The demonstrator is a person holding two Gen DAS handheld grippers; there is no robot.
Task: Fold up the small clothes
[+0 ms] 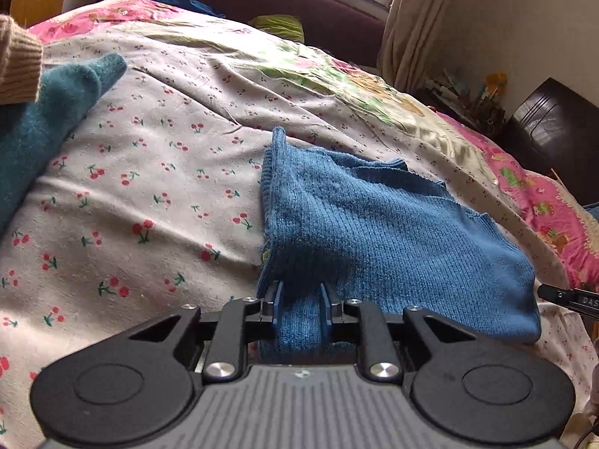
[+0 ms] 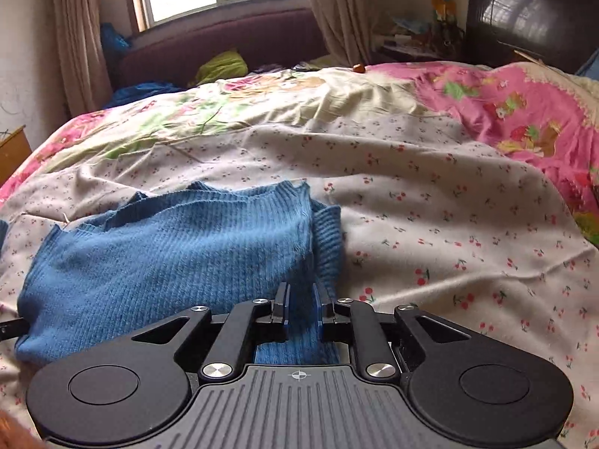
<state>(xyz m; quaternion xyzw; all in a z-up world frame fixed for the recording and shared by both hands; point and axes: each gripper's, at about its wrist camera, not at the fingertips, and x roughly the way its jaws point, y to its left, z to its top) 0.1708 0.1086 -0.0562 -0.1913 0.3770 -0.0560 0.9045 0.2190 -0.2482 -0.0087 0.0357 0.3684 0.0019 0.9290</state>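
Observation:
A blue knit sweater (image 1: 374, 224) lies partly folded on the cherry-print bedsheet (image 1: 149, 187). My left gripper (image 1: 301, 295) is shut on the sweater's near left edge, knit bunched between its fingers. The sweater also shows in the right wrist view (image 2: 168, 254). My right gripper (image 2: 301, 299) is shut on its near right edge, beside the ribbed cuff (image 2: 329, 239). The tip of the right gripper shows at the right edge of the left wrist view (image 1: 569, 297).
A teal knit garment (image 1: 45, 127) and a tan ribbed garment (image 1: 18, 63) lie at the far left. A pink floral quilt (image 2: 524, 112) covers the right and far side. A dark headboard (image 2: 224, 45), a green cloth (image 2: 221, 67) and a dark TV (image 2: 531, 11) stand behind.

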